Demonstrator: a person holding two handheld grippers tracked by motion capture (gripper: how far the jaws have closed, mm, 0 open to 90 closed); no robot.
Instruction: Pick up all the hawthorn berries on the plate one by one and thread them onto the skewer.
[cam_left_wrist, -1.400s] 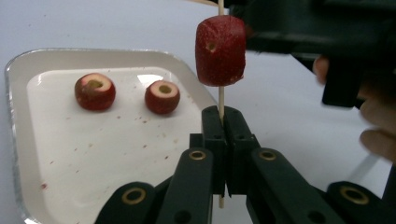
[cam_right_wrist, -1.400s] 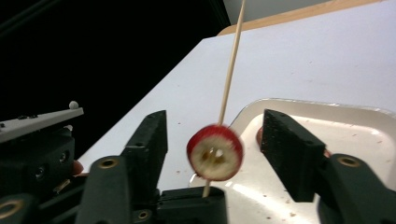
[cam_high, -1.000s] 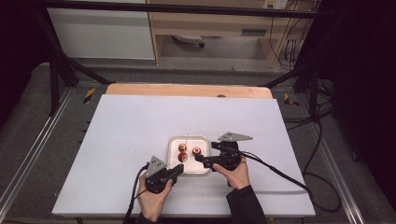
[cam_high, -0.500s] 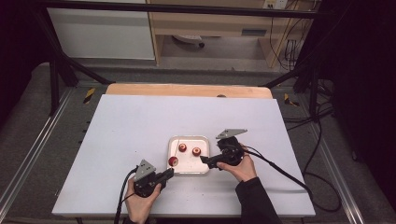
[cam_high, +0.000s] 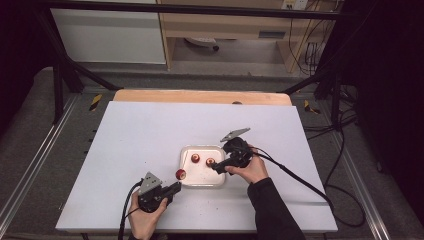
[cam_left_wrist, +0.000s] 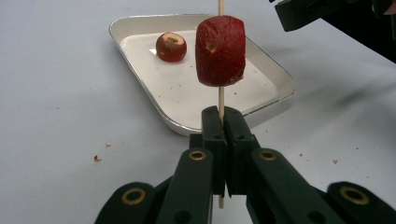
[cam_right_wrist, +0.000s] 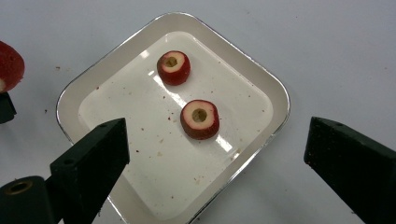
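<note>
My left gripper is shut on a thin wooden skewer that stands upright. A red cored fruit piece is speared on it above the jaws. In the high view this gripper sits just off the front left corner of the white tray, with the speared piece at the rim. My right gripper hangs wide open over the tray, nothing between its jaws. Two more cored red pieces lie in the tray, one farther and one nearer. In the high view the right gripper is over the tray's right side.
The white table top carries small red crumbs around the tray. A wooden strip runs along the far edge. Cables trail from both grippers toward the person's side.
My left gripper has drawn back to the left and toward the person with the skewer and its fruit piece. The right gripper has shifted slightly farther over the tray.
</note>
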